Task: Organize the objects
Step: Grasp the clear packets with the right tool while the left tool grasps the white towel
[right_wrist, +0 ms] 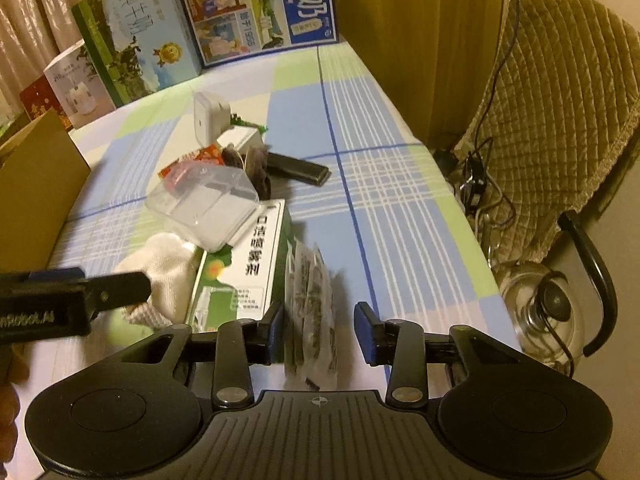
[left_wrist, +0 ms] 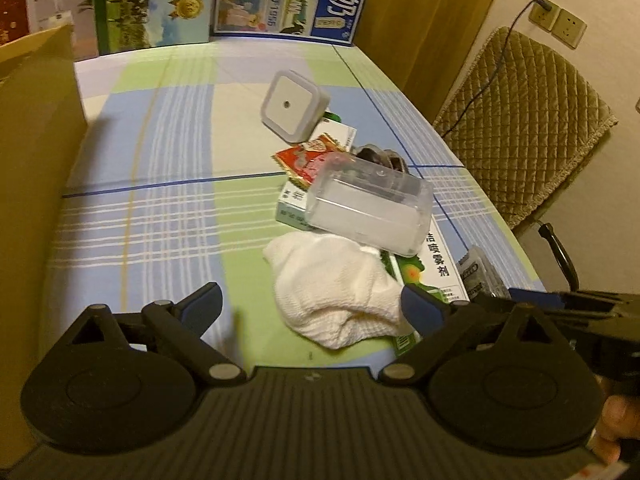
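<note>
A cardboard box (left_wrist: 36,152) stands at the left edge of the worktop (left_wrist: 160,160), which wears a checked cloth. The left claw (left_wrist: 312,312) hangs spread wide above the cloth, nothing between its fingers; its right pad touches a crumpled white cloth (left_wrist: 336,292). Behind that cloth a clear plastic box (left_wrist: 368,208) lies tilted on a green and white carton (right_wrist: 248,268), with a red sachet (left_wrist: 308,160) and a white square night light (left_wrist: 294,102) further back. Just right of the carton, a pack of clear sachets (right_wrist: 312,312) stands on edge between the fingers of the right claw (right_wrist: 320,332), which is partly closed around it; its left pad touches the pack, the right one stands apart. A black flat case (right_wrist: 298,168) lies beyond. Milk cartons (right_wrist: 256,8) line the far edge.
</note>
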The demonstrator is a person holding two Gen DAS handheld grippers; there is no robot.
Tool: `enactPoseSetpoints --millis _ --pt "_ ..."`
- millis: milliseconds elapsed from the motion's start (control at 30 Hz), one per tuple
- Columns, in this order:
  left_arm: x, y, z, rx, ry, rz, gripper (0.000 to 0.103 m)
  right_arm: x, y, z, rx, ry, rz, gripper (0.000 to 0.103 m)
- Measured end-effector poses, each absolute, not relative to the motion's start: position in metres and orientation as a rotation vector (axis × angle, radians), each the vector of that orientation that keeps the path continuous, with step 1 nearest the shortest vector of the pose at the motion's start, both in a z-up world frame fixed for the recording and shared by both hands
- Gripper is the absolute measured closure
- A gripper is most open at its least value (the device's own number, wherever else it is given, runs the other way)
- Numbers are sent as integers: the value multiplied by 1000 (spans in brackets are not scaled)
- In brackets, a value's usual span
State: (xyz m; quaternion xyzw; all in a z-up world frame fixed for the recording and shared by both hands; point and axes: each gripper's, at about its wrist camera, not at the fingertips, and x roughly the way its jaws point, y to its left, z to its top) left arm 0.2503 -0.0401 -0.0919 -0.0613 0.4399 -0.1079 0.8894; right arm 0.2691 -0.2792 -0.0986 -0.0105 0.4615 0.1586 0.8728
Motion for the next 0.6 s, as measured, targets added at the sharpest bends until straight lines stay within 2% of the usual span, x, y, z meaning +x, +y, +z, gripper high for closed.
enactPoseSetpoints --millis 167,267,367,433,600 --pt "261 -46 -102 -139 932 -257 19 271 -280 -107 -7 979 338 70" --pt "265 -48 -106 -156 942 -289 34 271 -281 -109 -1 985 344 80" --pt "266 -45 -108 -180 949 -301 49 271 -281 -110 5 986 346 81" --pt "264 -41 -107 -197 953 -307 63 270 -281 -109 14 988 351 82" --pt "238 -32 -97 -164 949 -279 74 260 -278 -104 25 981 353 83"
